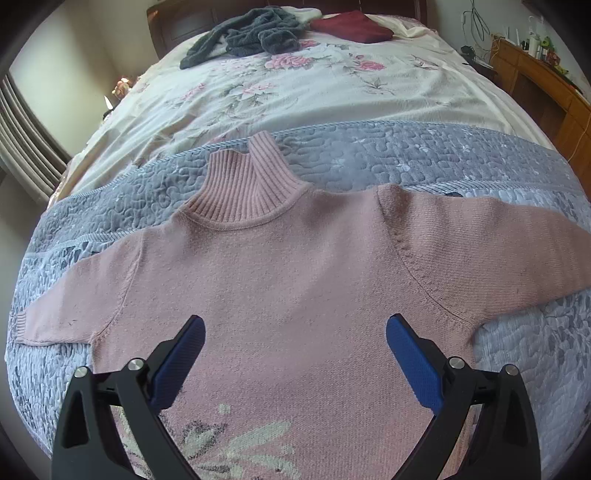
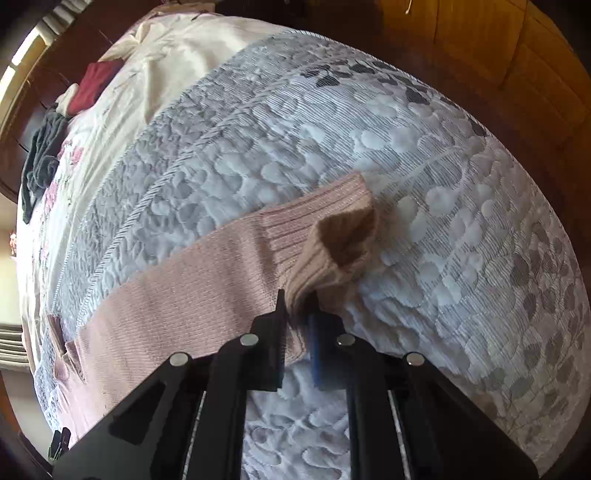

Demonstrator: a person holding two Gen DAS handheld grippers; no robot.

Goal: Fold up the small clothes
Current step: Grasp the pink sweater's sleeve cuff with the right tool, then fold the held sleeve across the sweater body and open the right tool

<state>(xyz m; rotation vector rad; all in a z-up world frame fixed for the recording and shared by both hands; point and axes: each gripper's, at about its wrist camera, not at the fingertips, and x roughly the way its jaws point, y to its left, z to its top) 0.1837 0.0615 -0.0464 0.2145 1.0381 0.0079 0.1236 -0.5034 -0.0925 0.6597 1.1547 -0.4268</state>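
- Pink knitted turtleneck sweater [image 1: 295,273] lies flat, front up, on the grey-blue quilted bedspread [image 1: 424,158] at the near end of the bed, both sleeves spread out to the sides and the ribbed collar [image 1: 243,188] pointing toward the headboard.
- Bare quilt runs as a band beyond the collar; past it a cream floral sheet [image 1: 258,96] stretches open up to the clothes at the far end. In the right wrist view, quilt lies free beyond the cuff as far as the bed's rounded edge, with wooden furniture [image 2: 517,55] beside it.
- Count: one sweater laid out; two more garments near the headboard, one dark grey fuzzy crumpled garment [image 1: 251,37] and one dark red folded garment [image 1: 351,26] just beside it, with a bit of white cloth between them.
- Left gripper [image 1: 295,334] hovers over the sweater's chest, its two blue-padded fingers [image 1: 410,354] spread wide and holding nothing.
- Right gripper [image 2: 297,314] has its fingers pressed close together, pinching the near edge of the ribbed cuff [image 2: 332,236] of one sleeve; the cuff stands lifted off the quilt, its opening gaping, while the sleeve behind it rests on the bedspread.
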